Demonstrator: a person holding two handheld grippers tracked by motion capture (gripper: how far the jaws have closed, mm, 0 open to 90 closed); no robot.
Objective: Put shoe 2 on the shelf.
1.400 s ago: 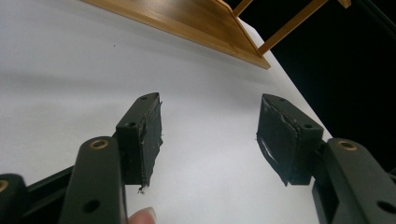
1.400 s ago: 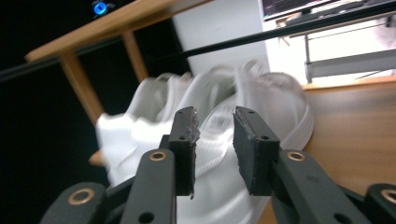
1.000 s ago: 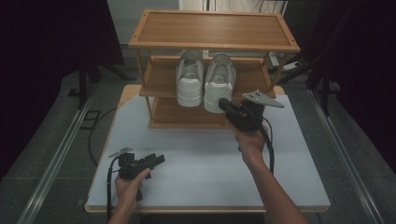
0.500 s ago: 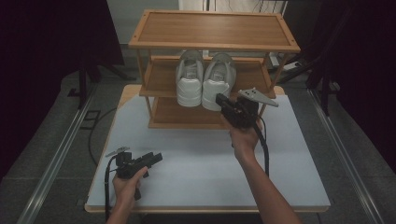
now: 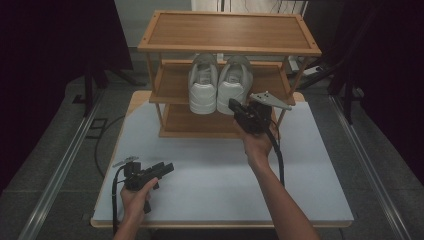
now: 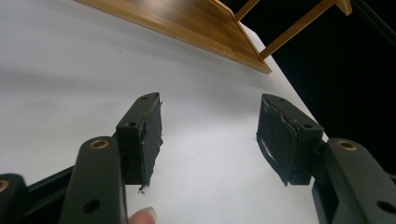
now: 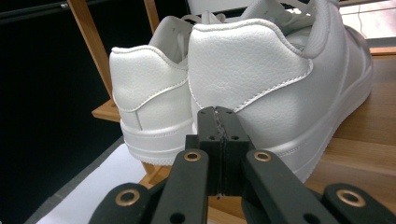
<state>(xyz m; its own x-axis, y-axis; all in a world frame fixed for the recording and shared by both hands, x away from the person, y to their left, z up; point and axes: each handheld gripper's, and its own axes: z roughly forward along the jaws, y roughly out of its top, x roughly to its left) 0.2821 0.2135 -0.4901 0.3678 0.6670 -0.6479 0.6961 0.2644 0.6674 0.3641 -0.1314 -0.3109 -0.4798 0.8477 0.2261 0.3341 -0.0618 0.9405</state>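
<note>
Two white sneakers stand side by side on the middle shelf of a wooden rack [image 5: 227, 31], heels toward me: the left one [image 5: 202, 84] and the right one [image 5: 233, 85]. My right gripper [image 5: 233, 104] is raised just in front of the right sneaker's heel [image 7: 252, 70], its jaws pressed together with nothing between them. The left sneaker's heel [image 7: 144, 88] sits beside it. My left gripper [image 5: 167, 168] rests low over the white table [image 5: 210, 170] near its front left, jaws wide apart and empty; its pads [image 6: 147, 135] frame bare table.
The rack has three shelves; its bottom shelf [image 6: 187, 23] lies just ahead of the left gripper. Dark curtains flank the table on both sides. Floor rails [image 5: 65, 160] run along the left and right. Cables trail from both grippers.
My right gripper has moved forward and left toward the right sneaker's heel. The left gripper has stayed near the front left of the table.
</note>
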